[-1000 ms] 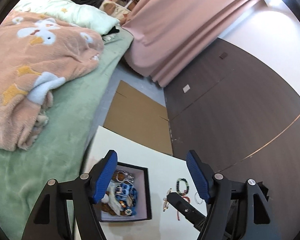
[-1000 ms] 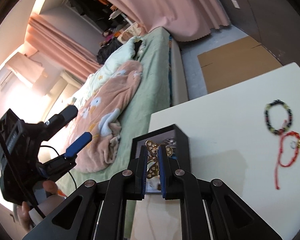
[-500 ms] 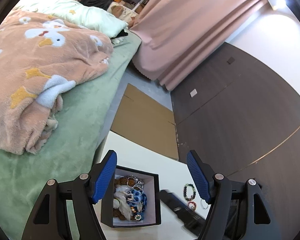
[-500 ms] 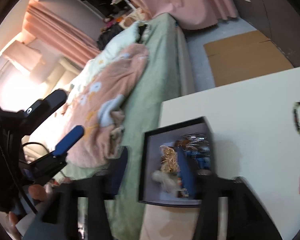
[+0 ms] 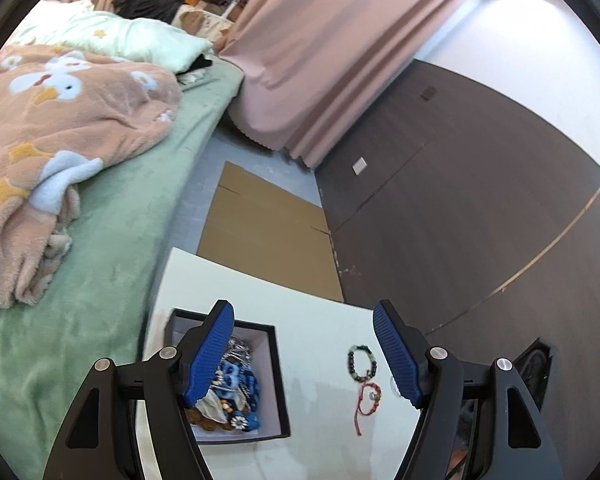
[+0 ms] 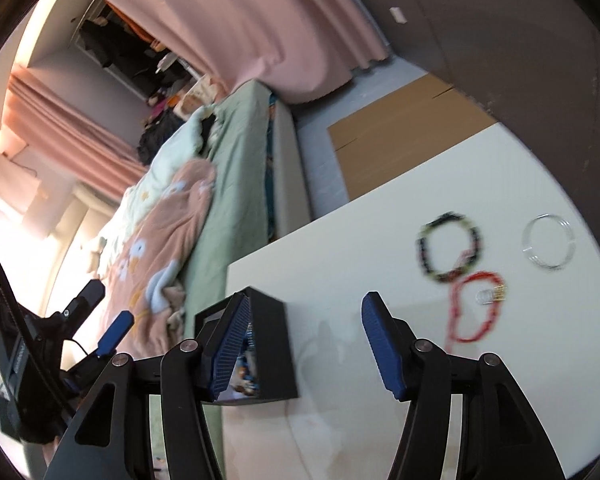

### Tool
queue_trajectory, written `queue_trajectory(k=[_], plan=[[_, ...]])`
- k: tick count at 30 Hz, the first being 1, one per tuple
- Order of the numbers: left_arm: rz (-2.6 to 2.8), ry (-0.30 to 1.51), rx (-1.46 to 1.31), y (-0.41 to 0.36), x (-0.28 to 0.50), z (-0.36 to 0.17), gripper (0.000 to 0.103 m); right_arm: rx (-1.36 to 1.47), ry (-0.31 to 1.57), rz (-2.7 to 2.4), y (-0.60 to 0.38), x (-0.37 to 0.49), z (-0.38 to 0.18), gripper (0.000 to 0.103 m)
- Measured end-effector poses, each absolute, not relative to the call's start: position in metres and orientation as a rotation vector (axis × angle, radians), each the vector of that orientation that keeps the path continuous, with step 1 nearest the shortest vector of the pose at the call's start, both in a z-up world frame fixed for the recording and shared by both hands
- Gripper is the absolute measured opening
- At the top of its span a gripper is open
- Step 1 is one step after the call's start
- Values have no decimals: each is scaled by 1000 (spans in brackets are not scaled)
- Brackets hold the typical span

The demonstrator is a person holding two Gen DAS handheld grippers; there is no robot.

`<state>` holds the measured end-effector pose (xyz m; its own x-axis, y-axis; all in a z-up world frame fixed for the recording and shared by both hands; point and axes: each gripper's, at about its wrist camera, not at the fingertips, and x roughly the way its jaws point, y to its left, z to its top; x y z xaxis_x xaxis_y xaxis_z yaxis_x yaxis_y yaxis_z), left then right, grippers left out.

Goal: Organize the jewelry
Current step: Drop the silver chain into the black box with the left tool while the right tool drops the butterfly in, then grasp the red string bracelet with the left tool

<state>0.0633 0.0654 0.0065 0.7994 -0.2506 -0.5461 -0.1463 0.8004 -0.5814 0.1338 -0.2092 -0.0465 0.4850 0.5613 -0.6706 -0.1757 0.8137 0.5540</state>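
Note:
A black jewelry box (image 5: 278, 384) with a white lining stands on the white table (image 5: 320, 320) and holds a heap of beaded pieces (image 5: 232, 392). It also shows in the right wrist view (image 6: 276, 344). A dark beaded bracelet (image 5: 362, 362) (image 6: 448, 248), a red cord bracelet (image 5: 368, 396) (image 6: 474, 308) and a clear bangle (image 6: 548, 246) lie on the table right of the box. My left gripper (image 5: 304, 354) is open and empty above the table. My right gripper (image 6: 304, 340) is open and empty beside the box, and the left gripper shows in its view (image 6: 112, 332).
A bed with a green sheet (image 5: 112, 216) and a pink blanket (image 5: 60, 120) lies left of the table. Flat cardboard (image 5: 260, 232) lies on the floor beyond the table's far edge. Pink curtains (image 5: 332, 52) and a dark wall panel (image 5: 480, 220) stand behind.
My right gripper opened and let a gold piece drop into the box, then drew right towards the loose bracelets. My left gripper stayed open and shifted slightly.

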Motion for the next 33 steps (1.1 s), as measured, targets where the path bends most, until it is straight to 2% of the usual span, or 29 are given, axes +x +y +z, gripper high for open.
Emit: queue_trajectory(k=[13, 21, 33], plan=[[-156, 694, -539, 1, 73, 0, 73, 498, 948, 347, -281, 130, -37, 59], [-219, 751, -458, -42, 83, -16, 73, 543, 1003, 267, -309, 133, -47, 59], [-263, 844, -359, -90, 101, -48, 58, 605, 1108, 177, -344, 135, -70, 59]])
